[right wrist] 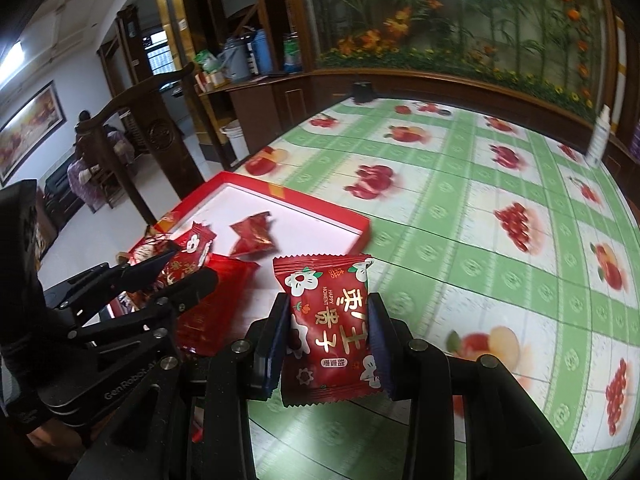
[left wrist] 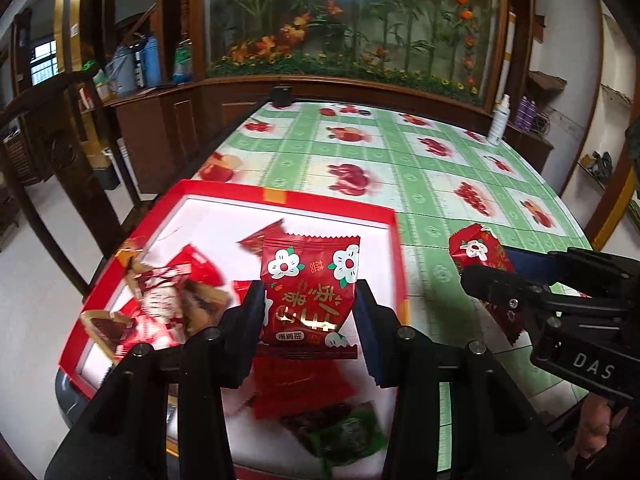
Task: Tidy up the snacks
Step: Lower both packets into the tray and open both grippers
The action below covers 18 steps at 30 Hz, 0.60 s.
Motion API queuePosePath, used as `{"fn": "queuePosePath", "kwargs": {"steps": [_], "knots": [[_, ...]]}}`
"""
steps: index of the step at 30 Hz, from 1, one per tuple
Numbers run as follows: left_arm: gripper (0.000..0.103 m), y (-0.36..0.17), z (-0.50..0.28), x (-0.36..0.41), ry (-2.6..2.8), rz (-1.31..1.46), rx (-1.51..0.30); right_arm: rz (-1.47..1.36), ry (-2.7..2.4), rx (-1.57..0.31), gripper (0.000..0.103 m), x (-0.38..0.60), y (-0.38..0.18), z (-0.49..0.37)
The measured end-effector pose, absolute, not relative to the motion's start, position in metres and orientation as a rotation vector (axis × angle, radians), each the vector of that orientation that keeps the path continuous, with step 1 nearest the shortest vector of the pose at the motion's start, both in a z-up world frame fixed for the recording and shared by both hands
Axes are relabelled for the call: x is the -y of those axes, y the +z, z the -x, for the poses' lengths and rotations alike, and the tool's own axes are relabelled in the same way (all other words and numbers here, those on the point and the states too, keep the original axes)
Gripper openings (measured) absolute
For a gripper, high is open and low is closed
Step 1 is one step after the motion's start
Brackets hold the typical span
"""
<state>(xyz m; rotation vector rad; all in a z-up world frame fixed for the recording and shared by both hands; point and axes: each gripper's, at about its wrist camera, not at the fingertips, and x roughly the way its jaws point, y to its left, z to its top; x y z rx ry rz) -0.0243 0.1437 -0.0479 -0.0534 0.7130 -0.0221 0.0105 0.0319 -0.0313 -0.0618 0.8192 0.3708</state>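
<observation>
Both clamped: my left hand-held gripper (left wrist: 310, 308) holds a red flower-print snack packet (left wrist: 310, 280) above the shallow red-rimmed white box (left wrist: 224, 192); my right hand-held gripper (right wrist: 329, 334) pinches its twin packet (right wrist: 330, 328) over the bench (right wrist: 460, 240). I'd lower each flat inside before letting go.

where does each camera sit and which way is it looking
Left wrist: on the left gripper, looking down its fingers at its red flowered snack packet above the red-rimmed white tray; right gripper at right.
Right wrist: on the right gripper, facing its own red flowered packet over the green checked tablecloth; left gripper at left.
Shared: tray, tablecloth, both grippers.
</observation>
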Motion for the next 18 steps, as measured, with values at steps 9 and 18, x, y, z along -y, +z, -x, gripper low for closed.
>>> {"fn": "queuePosePath", "kwargs": {"steps": [9, 18], "knots": [[0.042, -0.049, 0.031, -0.172, 0.034, 0.083, -0.703, 0.105, 0.414, -0.815, 0.039, -0.062, -0.031, -0.012], [0.042, -0.049, 0.034, -0.192, 0.078, 0.084, -0.691, 0.132, 0.447, -0.81, 0.039, -0.09, -0.031, -0.015]]}}
